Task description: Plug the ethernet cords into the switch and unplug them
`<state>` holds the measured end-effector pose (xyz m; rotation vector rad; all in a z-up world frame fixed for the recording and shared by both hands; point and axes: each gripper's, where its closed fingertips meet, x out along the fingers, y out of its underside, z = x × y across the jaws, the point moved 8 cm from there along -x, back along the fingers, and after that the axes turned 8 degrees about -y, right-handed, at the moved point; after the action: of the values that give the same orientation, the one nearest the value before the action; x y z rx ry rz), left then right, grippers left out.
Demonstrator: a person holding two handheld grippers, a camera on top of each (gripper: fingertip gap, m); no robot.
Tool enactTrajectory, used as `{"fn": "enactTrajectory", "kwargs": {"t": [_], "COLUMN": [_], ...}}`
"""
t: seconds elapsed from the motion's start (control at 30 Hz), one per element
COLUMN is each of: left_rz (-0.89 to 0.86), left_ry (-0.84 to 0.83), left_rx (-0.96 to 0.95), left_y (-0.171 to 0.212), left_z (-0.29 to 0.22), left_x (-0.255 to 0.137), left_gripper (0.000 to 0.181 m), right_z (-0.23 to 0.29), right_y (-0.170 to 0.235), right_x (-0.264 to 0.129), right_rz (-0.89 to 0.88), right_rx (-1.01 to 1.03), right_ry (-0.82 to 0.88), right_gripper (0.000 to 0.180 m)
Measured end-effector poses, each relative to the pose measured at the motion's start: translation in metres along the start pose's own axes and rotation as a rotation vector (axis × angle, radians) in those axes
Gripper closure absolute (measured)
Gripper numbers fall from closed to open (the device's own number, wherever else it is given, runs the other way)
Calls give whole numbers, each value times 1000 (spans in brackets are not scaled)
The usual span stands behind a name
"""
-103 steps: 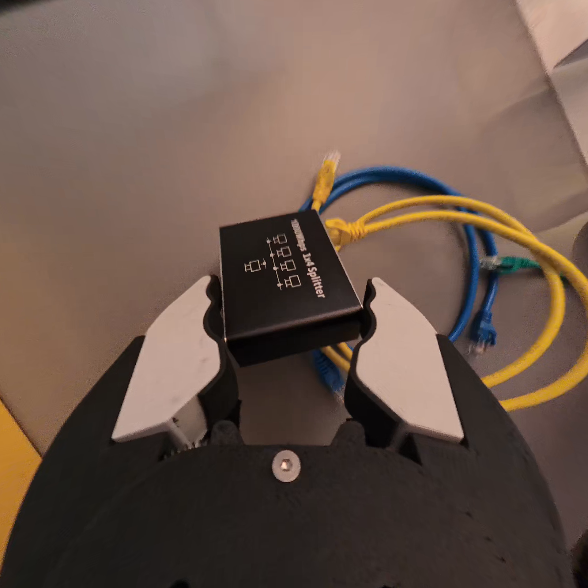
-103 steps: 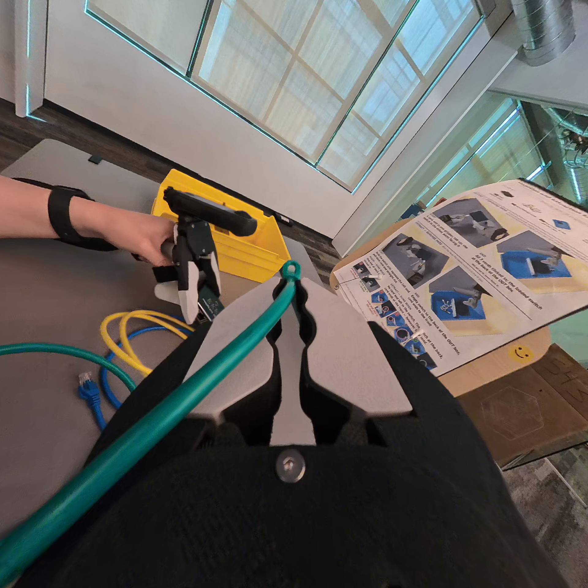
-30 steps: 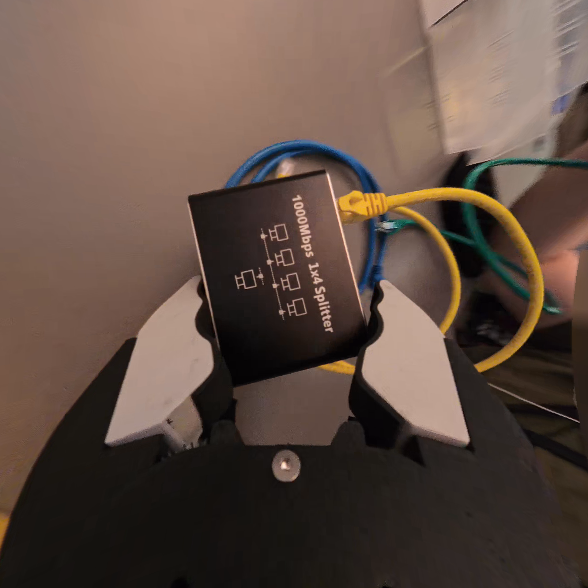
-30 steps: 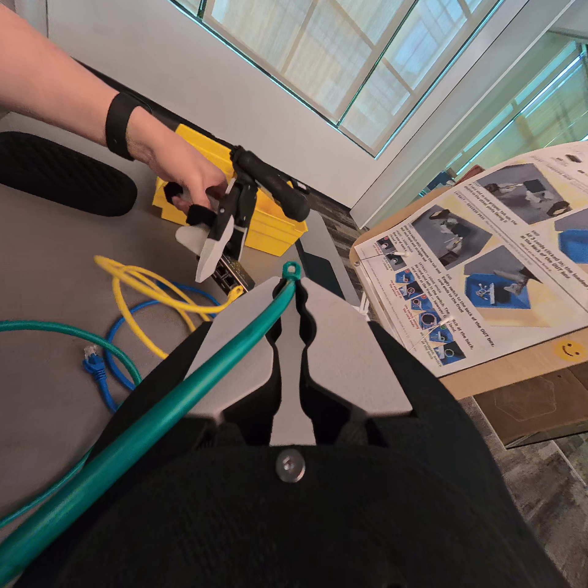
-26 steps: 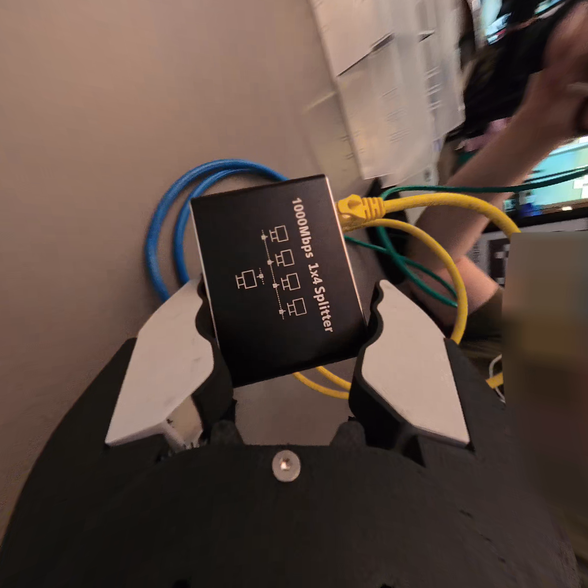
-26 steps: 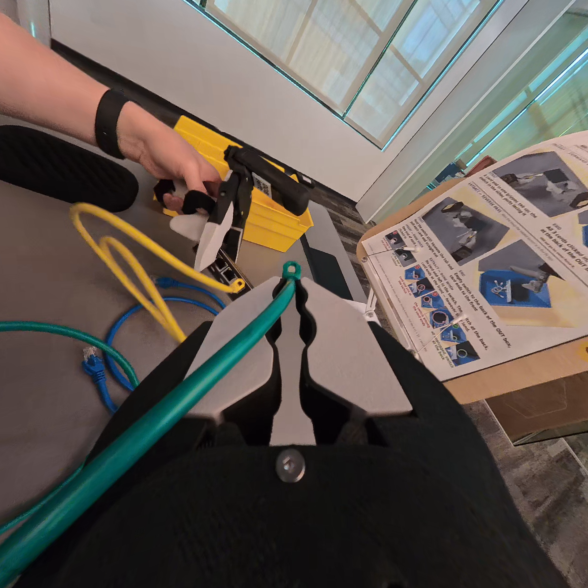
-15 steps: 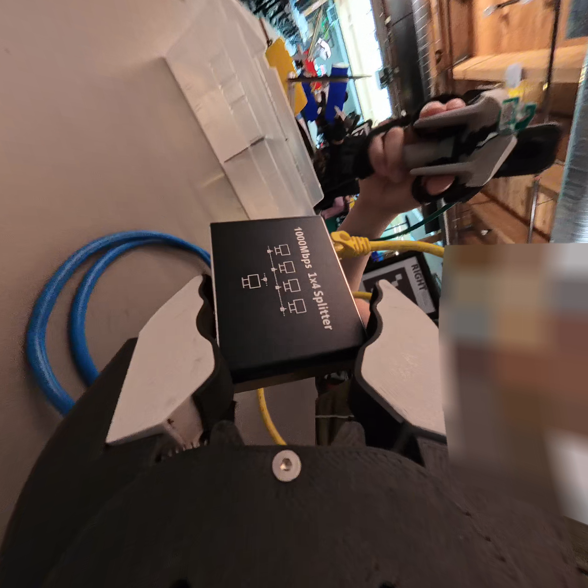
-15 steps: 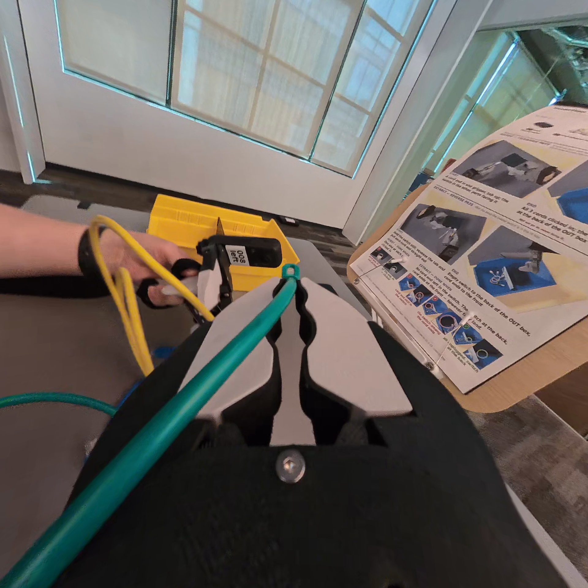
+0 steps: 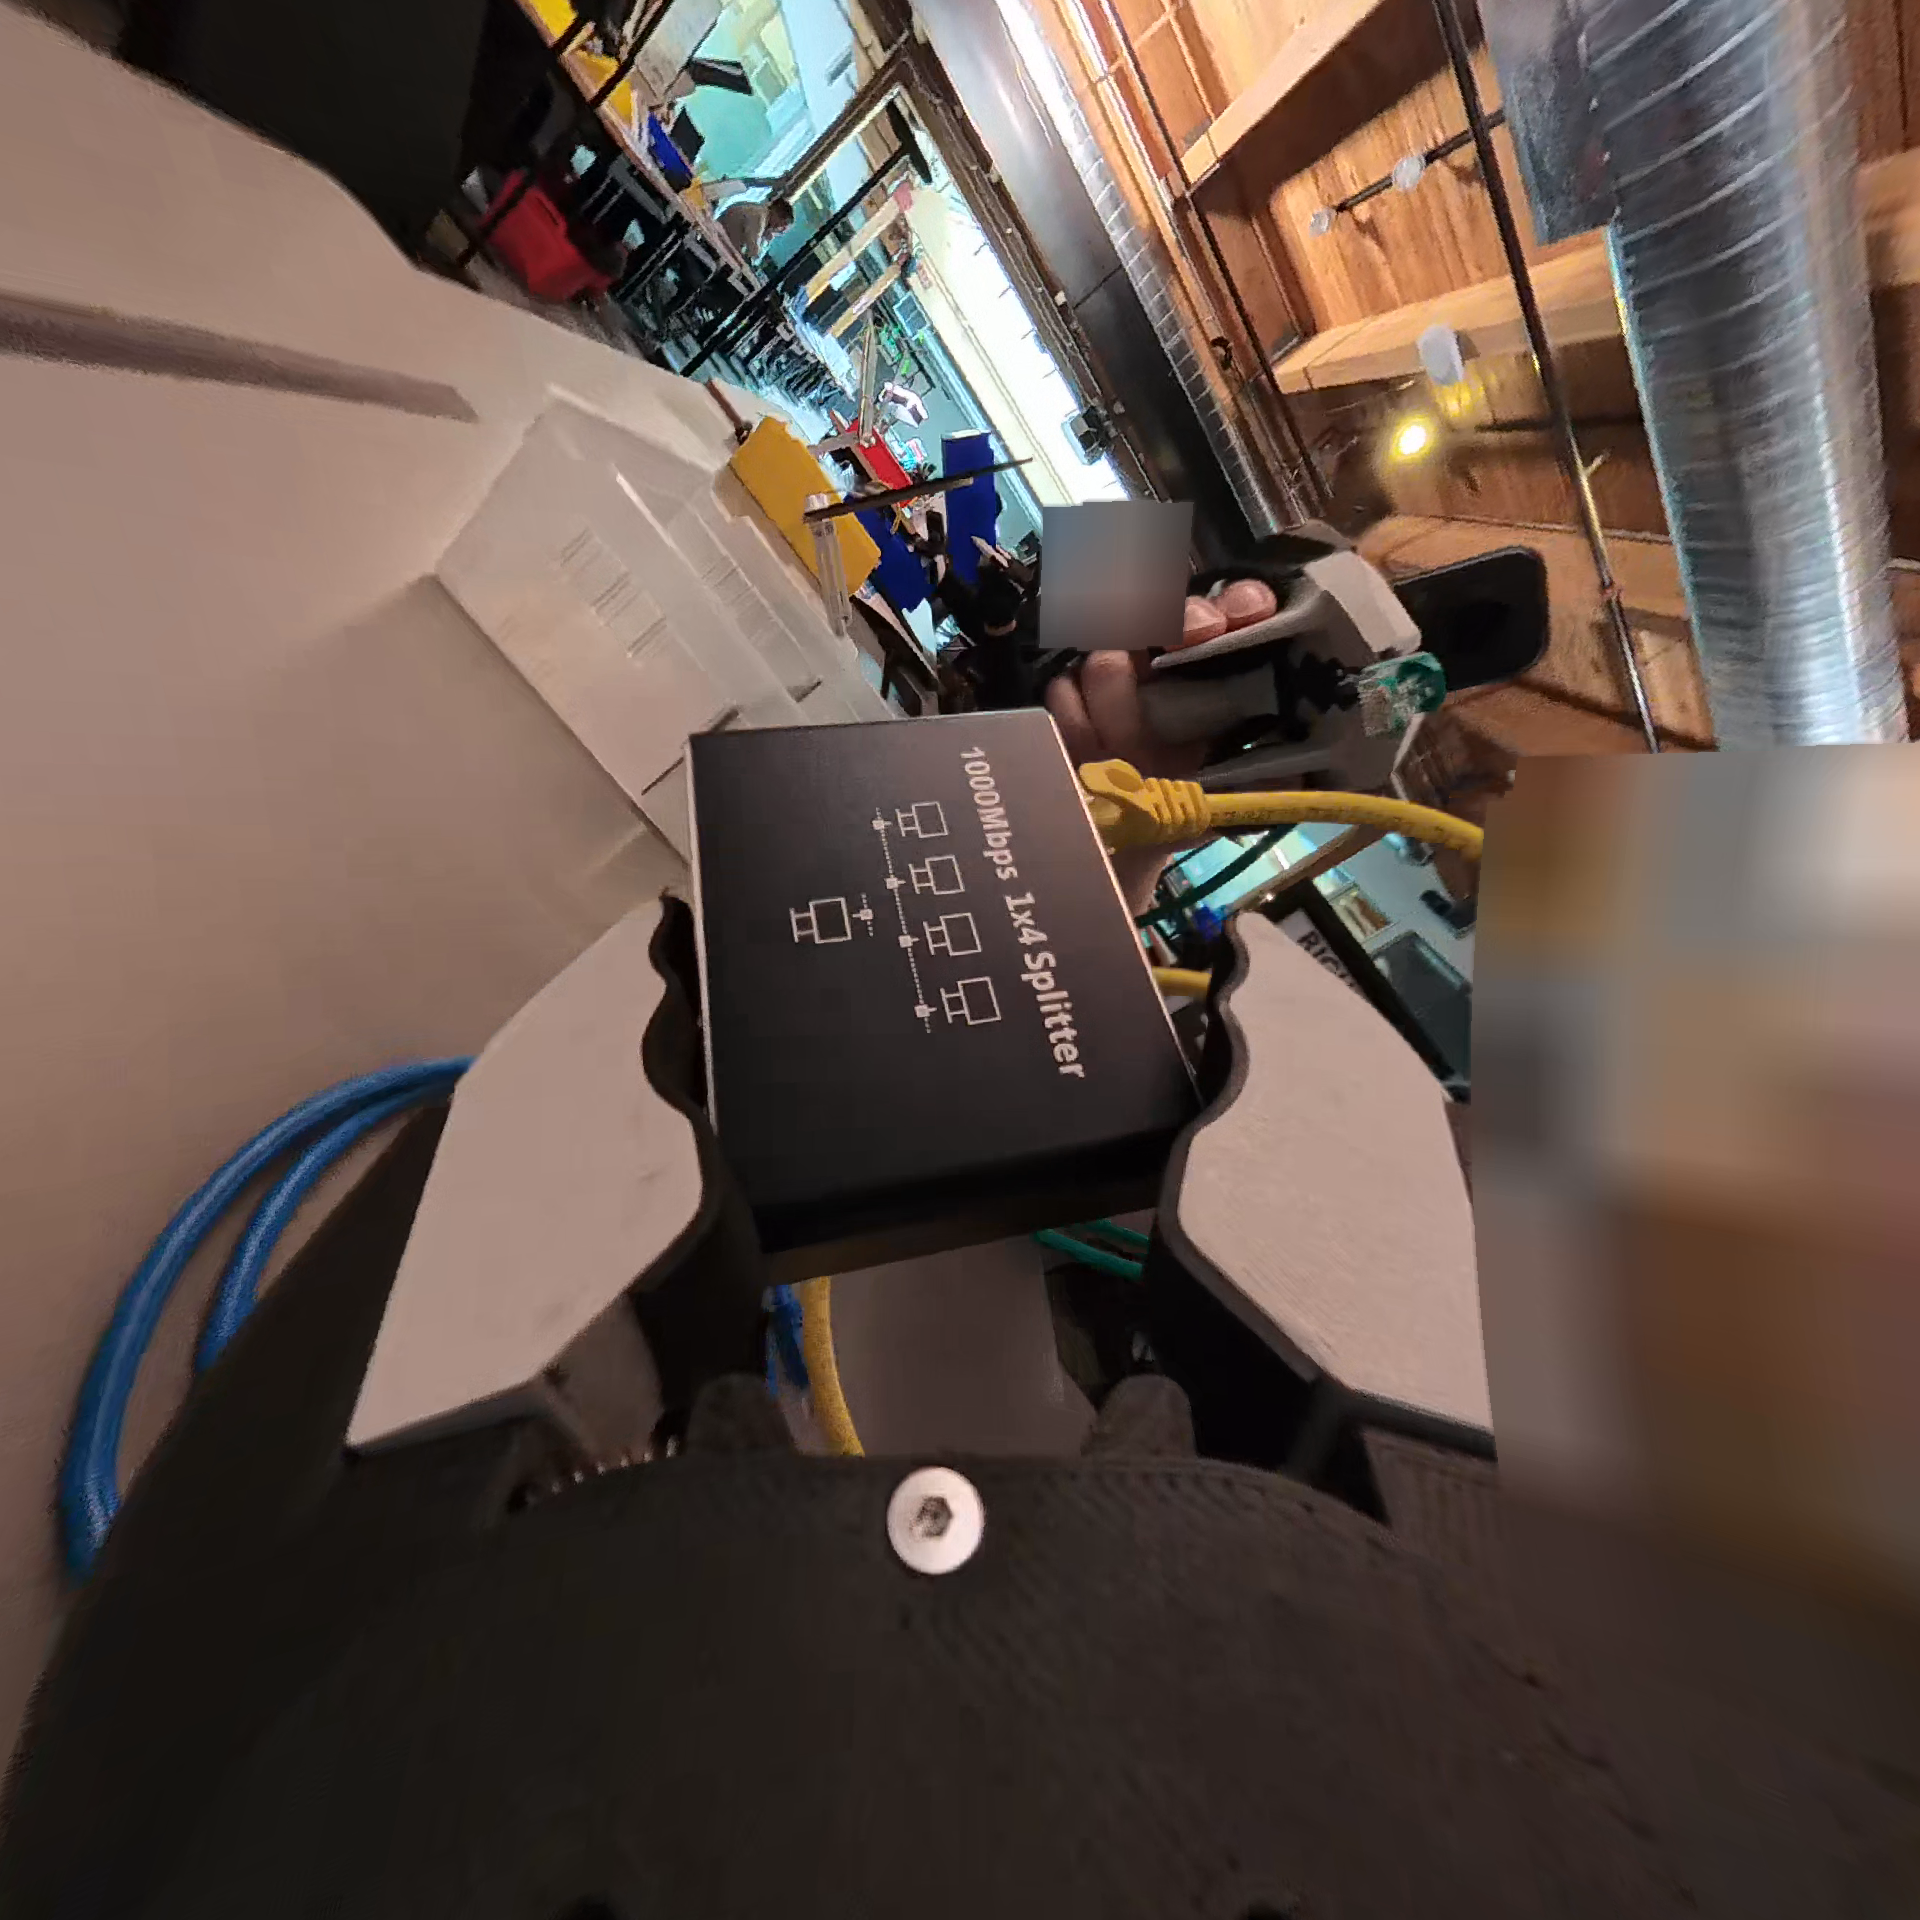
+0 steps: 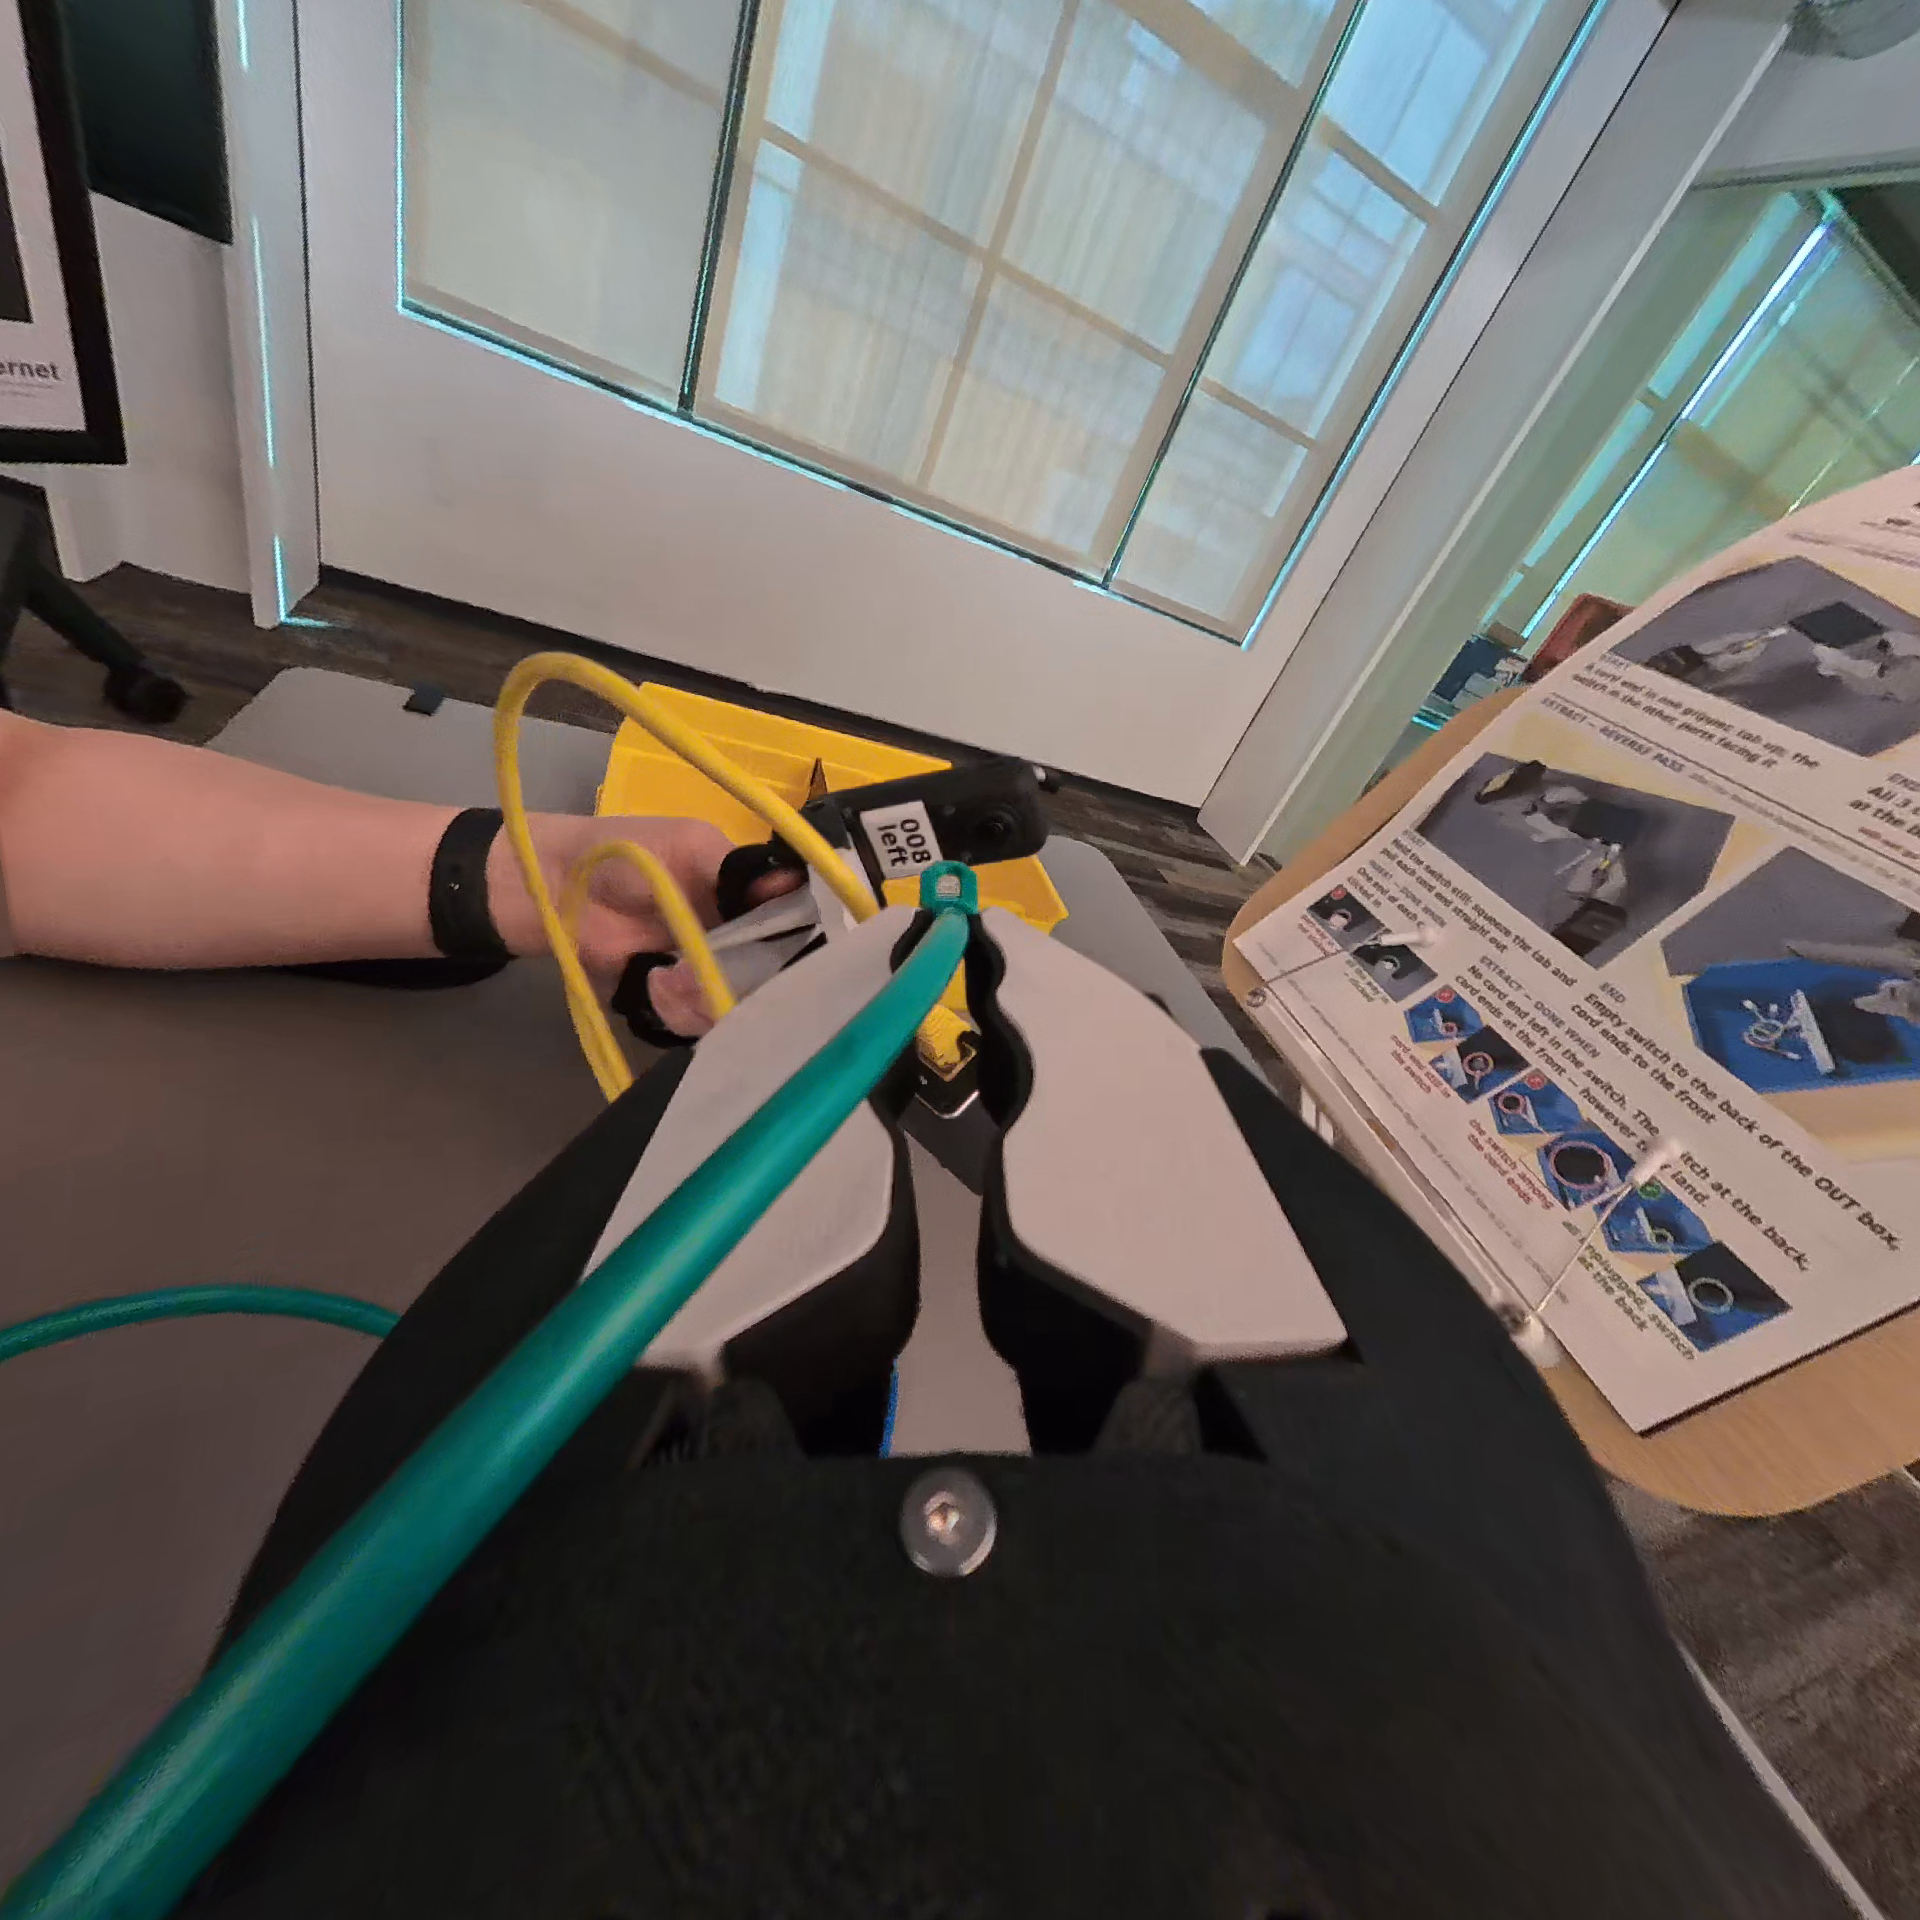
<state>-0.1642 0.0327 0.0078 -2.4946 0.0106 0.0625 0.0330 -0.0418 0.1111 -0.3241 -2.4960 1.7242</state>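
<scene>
My left gripper (image 9: 951,935) is shut on the black switch (image 9: 935,997) and holds it up, tilted, ports facing away to the right. A yellow cord's plug (image 9: 1138,816) sits in a port on that side. My right gripper (image 10: 948,930) is shut on the green cord (image 10: 623,1247), with its plug (image 10: 945,888) sticking out past the fingertips. In the left wrist view the right gripper (image 9: 1340,686) hovers beyond the switch with the green plug (image 9: 1397,691) pointing outward. In the right wrist view the switch (image 10: 940,1107) and yellow plug (image 10: 948,1042) show between my fingers, just ahead.
A blue cord (image 9: 156,1299) lies looped on the grey table (image 10: 208,1143). The yellow cord (image 10: 540,831) arcs up above the person's left hand (image 10: 623,894). A yellow bin (image 10: 717,764) stands behind. An instruction sheet (image 10: 1610,987) leans on a board at the right.
The left gripper has lifted and swung the switch around toward the right gripper. The yellow cord rose with it. The two grippers have come close, green plug near the switch.
</scene>
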Motion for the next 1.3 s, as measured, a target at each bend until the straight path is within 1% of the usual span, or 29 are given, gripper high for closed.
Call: {"fn": "enactTrajectory", "kwargs": {"t": [0.1, 0.17, 0.23, 0.33, 0.4, 0.43, 0.5, 0.53, 0.6, 0.67, 0.77, 0.83, 0.87, 0.93, 1.03, 1.13, 1.3], "left_rz": [-66, -127, -173, -252, -318, -349, -397, -408, -398, -390, -370, -339, -307, -231, -144, -87, -92], "left_ry": [19, 55, 101, 144, 157, 158, 161, 170, 194, 184, 218, 214, 198, 108, 0, 16, 58], "left_rx": [76, 79, 86, 122, 146, 157, 188, 199, 211, 225, 246, 277, 296, 365, 481, 502, 516], "left_y": [-9, -16, -21, -31, -39, -42, -45, -44, -40, -37, -33, -29, -26, -20, -10, -5, -3], "left_z": [-13, -20, -26, -34, -41, -45, -54, -59, -69, -78, -91, -98, -99, -101, -105, -107, -107], "left_x": [0, 1, 4, 5, 3, 3, 7, 13, 28, 44, 64, 76, 81, 91, 103, 107, 107], "left_gripper": [88, 88, 88, 88, 88, 88, 88, 88, 88, 88, 88, 87, 88, 88, 90, 91, 90], "right_z": [-1, -3, -3, -5, -10, -13, -18, -18, -14, -10, -4, -2, -2, -1, 5, 11, 16], "right_y": [-8, -12, -13, -9, -8, -8, -8, -8, -7, -4, 0, -1, -2, -4, -6, -8, -7], "right_x": [-5, -9, -11, -11, -12, -14, -19, -21, -19, -11, -2, -6, -8, -11, -8, -8, -4], "right_rz": [-71, -105, -113, -71, -61, -56, -30, -13, 9, -6, -21, -48, -62, -89, -104, -147, -154], "right_rx": [2, 18, 23, 25, 14, -13, -130, -195, -296, -322, -348, -381, -384, -383, -432, -472, -517], "right_ry": [40, 55, 66, 71, 162, 254, 490, 577, 692, 722, 788, 863, 872, 887, 885, 882, 884], "right_gripper": [174, 174, 174, 174, 174, 174, 174, 174, 173, 174, 174, 174, 174, 174, 174, 174, 174]}}
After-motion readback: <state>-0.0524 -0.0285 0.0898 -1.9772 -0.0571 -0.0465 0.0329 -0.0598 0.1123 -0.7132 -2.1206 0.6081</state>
